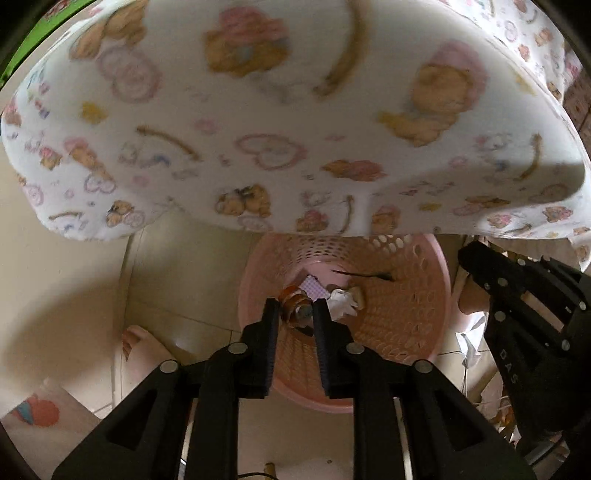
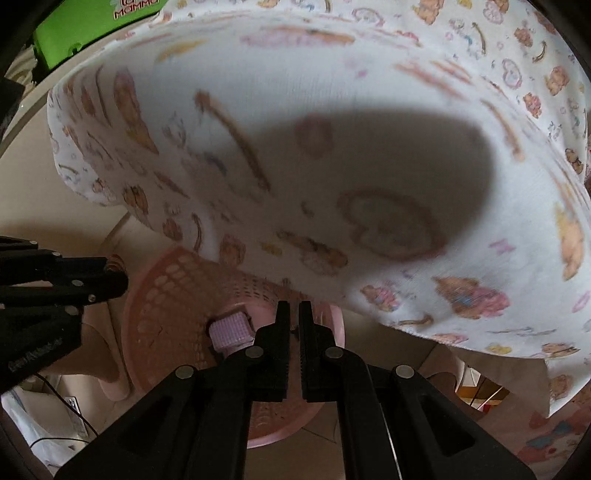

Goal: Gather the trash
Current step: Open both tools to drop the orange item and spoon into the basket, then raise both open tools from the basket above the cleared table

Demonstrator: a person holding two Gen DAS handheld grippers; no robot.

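My left gripper (image 1: pixel 295 304) points down into a pink perforated basket (image 1: pixel 406 314) on the floor, shut on a crinkled brown wrapper (image 1: pixel 293 310) at its fingertips. Inside the basket lie a crumpled white tissue (image 1: pixel 341 301), a purple checked piece (image 1: pixel 314 288) and a thin dark stick (image 1: pixel 365 274). My right gripper (image 2: pixel 294 306) hangs over the same basket (image 2: pixel 147 295), shut, with nothing seen between its fingers. In the right wrist view the purple checked piece (image 2: pixel 231 328) lies beside it, and the left gripper (image 2: pixel 110 280) enters from the left.
A white cloth with a bear print (image 1: pixel 295 129) overhangs the basket's far side and fills the upper half of both views (image 2: pixel 369 166). A person's bare foot (image 1: pixel 144 350) stands left of the basket on the tiled floor. A green box (image 2: pixel 92 29) sits at the far left.
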